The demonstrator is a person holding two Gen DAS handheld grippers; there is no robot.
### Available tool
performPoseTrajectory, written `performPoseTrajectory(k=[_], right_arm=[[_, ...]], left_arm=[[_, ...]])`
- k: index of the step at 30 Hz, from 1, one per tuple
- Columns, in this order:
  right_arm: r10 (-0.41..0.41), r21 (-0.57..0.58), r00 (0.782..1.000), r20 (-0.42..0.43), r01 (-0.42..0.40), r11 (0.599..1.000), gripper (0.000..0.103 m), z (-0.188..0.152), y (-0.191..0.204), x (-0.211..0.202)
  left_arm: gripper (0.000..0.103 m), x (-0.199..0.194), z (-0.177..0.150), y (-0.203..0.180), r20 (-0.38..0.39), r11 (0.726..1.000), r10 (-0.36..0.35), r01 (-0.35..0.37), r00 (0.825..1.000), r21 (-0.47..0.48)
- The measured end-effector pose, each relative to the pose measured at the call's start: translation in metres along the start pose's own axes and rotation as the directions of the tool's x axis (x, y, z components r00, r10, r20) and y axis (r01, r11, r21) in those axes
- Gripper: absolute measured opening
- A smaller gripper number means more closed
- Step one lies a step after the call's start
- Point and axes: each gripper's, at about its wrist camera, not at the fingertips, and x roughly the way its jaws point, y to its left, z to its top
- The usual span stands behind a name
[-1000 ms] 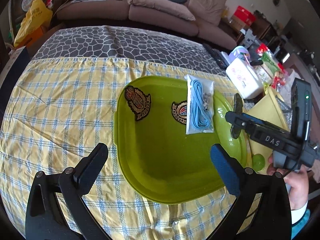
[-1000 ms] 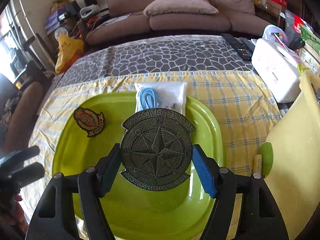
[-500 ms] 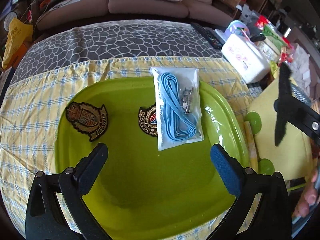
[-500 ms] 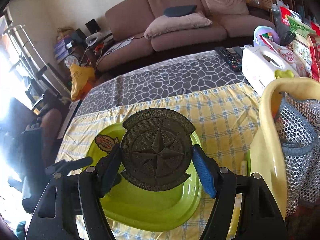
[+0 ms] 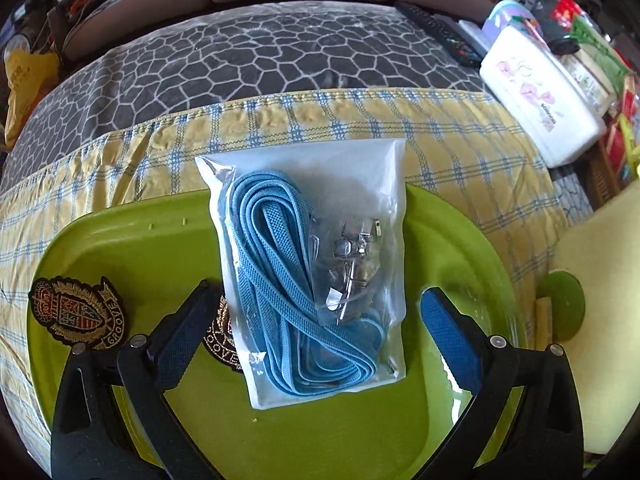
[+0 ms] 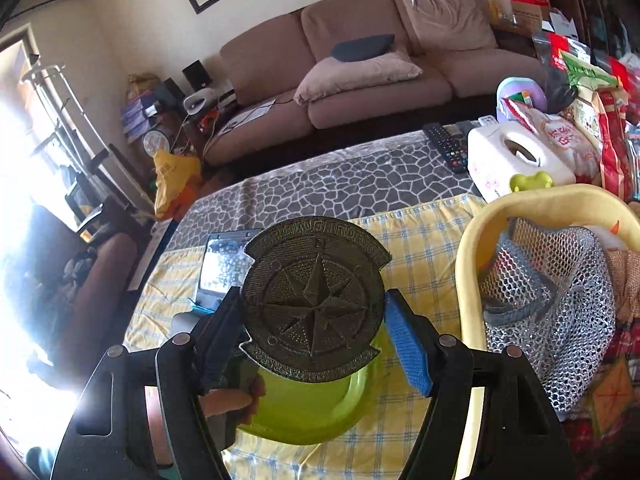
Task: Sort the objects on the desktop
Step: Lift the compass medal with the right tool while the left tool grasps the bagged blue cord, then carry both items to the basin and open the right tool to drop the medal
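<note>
Here, a green tray (image 5: 460, 236) sits on a yellow-and-blue checked cloth (image 5: 460, 128) laid over a grey stone-pattern cover (image 5: 280, 52), and it anchors everything in view. Above the tray's middle, the left gripper (image 5: 316, 312) points steeply down with its jaws wide apart, their blue pads clear of everything. Between them lies a clear plastic bag (image 5: 316, 184) holding a coiled blue strap (image 5: 272, 272) and small metal clips (image 5: 356, 248); the bag's upper end hangs past the tray's far rim onto the cloth. A crest patch (image 5: 76, 312) with gold edging lies flat in the tray's left part, and a second crest patch (image 5: 224, 340) lies near the tray's centre, partly hidden under the bag and behind the left finger.

The right gripper (image 6: 316, 312) is clamped on a dark round compass patch (image 6: 316, 300), pads pressing its left and right edges, and holds it in the air above the tray with its face to the camera. To the right of the tray stands a pale yellow basket (image 6: 468, 240) containing a grey mesh bag (image 6: 552, 300). Beyond the basket, farther from the tray, a white tissue box (image 6: 500, 156) rests beside a black remote control (image 6: 448, 148). A brown sofa (image 6: 360, 64) fills the background.
</note>
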Motion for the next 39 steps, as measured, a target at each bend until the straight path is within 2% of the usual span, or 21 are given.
performPoseTrajectory(k=[2, 5, 6, 9, 14, 16, 17, 20, 29, 31, 33, 34, 35, 37, 39], right_arm=[[0.002, 0.006, 1.0, 0.002, -0.002, 1.0, 0.072, 0.0, -0.003, -0.002], [-0.001, -0.001, 1.0, -0.002, 0.001, 1.0, 0.072, 0.0, -0.006, -0.003], [-0.004, -0.003, 1.0, -0.002, 0.004, 1.0, 0.072, 0.0, -0.007, -0.003], [-0.011, -0.002, 1.0, 0.007, 0.011, 1.0, 0.072, 0.001, -0.01, -0.009], [-0.027, 0.001, 0.999, 0.041, 0.027, 1.0, 0.072, 0.006, -0.019, -0.029], [-0.05, 0.01, 0.997, 0.059, 0.05, 0.999, 0.072, 0.008, -0.026, -0.039], [-0.064, 0.018, 0.996, 0.066, 0.063, 0.998, 0.072, 0.009, -0.031, -0.043], [-0.113, 0.056, 0.99, 0.085, 0.109, 0.993, 0.072, 0.011, -0.049, -0.055], [-0.231, 0.12, 0.966, 0.118, 0.217, 0.969, 0.072, 0.005, -0.097, -0.097], [-0.26, 0.139, 0.958, 0.123, 0.243, 0.96, 0.072, 0.004, -0.11, -0.111], [-0.294, 0.159, 0.948, 0.119, 0.274, 0.948, 0.072, 0.002, -0.124, -0.125], [-0.313, 0.173, 0.943, 0.115, 0.291, 0.941, 0.072, -0.001, -0.131, -0.131], [-0.331, 0.186, 0.938, 0.108, 0.308, 0.933, 0.072, -0.003, -0.138, -0.136], [-0.362, 0.2, 0.929, 0.083, 0.34, 0.919, 0.072, -0.009, -0.149, -0.14], [-0.369, 0.195, 0.928, 0.053, 0.352, 0.915, 0.072, -0.014, -0.155, -0.138]], left_arm=[[0.099, 0.004, 0.0, 0.0, 0.002, 1.0, 0.007, -0.007, 1.0, -0.004], [0.074, 0.002, -0.002, -0.001, 0.027, 1.0, 0.023, -0.023, 0.999, 0.009], [0.063, 0.0, -0.003, -0.001, 0.033, 1.0, 0.01, -0.01, 0.999, 0.011], [0.05, -0.008, -0.005, 0.002, 0.044, 1.0, -0.013, 0.012, 0.999, 0.014], [0.036, -0.03, -0.011, 0.014, 0.064, 0.998, -0.064, 0.064, 0.996, -0.002], [0.032, -0.041, -0.013, 0.021, 0.075, 0.997, -0.082, 0.083, 0.994, -0.007], [0.023, -0.046, -0.013, 0.024, 0.081, 0.995, -0.094, 0.096, 0.992, -0.011], [0.014, -0.069, -0.014, 0.038, 0.107, 0.988, -0.149, 0.153, 0.983, -0.034], [0.007, -0.094, -0.018, 0.028, 0.102, 0.982, -0.19, 0.186, 0.977, 0.046], [0.007, -0.092, -0.022, 0.022, 0.098, 0.986, -0.164, 0.159, 0.982, 0.06], [0.007, -0.081, -0.027, 0.016, 0.088, 0.993, -0.098, 0.092, 0.991, 0.074], [0.009, -0.076, -0.028, 0.015, 0.084, 0.994, -0.093, 0.087, 0.992, 0.07], [0.016, -0.072, -0.03, 0.017, 0.082, 0.995, -0.088, 0.084, 0.993, 0.055], [0.02, -0.061, -0.032, 0.019, 0.061, 0.997, -0.075, 0.073, 0.995, 0.032], [0.025, -0.05, -0.034, 0.024, 0.038, 0.996, -0.091, 0.091, 0.995, 0.004]])
